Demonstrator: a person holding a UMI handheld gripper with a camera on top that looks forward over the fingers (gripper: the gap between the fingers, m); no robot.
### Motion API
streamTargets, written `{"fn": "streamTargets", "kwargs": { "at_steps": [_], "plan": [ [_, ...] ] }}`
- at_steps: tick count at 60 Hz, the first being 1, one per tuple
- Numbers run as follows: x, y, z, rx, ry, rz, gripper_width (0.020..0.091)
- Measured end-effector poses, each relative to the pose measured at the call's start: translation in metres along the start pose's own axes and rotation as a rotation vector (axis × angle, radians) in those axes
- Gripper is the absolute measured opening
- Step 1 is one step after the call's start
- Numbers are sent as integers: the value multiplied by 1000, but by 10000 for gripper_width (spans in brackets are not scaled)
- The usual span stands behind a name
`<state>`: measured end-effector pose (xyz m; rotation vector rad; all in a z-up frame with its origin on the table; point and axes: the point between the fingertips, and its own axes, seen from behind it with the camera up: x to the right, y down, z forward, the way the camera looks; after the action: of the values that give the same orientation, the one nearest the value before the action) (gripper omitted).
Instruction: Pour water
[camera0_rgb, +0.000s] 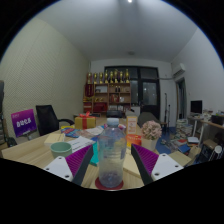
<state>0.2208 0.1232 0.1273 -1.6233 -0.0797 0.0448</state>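
Beside the bottle, off to its left, we see a purple sign (23, 122) standing at the far edge of the bench (35, 150), with a dark office chair (50, 117) just behind it. Nearer the bottle on that same side sits a green round container (61, 149), low on the bench and close to our left finger. Behind the bottle and slightly left of it lies a cluster of colourful boxes (86, 122), and further back, against the wall, a shelf (108, 92) carries a row of small upright items that we cannot identify. At the centre stands the clear plastic bottle (111, 150), upright, reaching from between our fingers up past the clutter; its base rests on a reddish round piece that we cannot make out clearly. Our tool (110, 168) is closed onto the bottle, with a finger (82, 167) and its pink pad pressing on either side of the lower body, so we are pinching it. Right of the bottle we see a round patterned object (151, 130) on the bench, then white papers or cloths near the right finger. Further right of the bottle stands a dark monitor (196, 106) on a desk by the wall.
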Motion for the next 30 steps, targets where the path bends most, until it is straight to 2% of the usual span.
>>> {"fn": "streamTargets", "kwargs": {
  "at_steps": [19,30],
  "plan": [
    [-38,8,-149,-35,9,26,849],
    [-36,-2,-203,-38,52,40,845]
  ]
}}
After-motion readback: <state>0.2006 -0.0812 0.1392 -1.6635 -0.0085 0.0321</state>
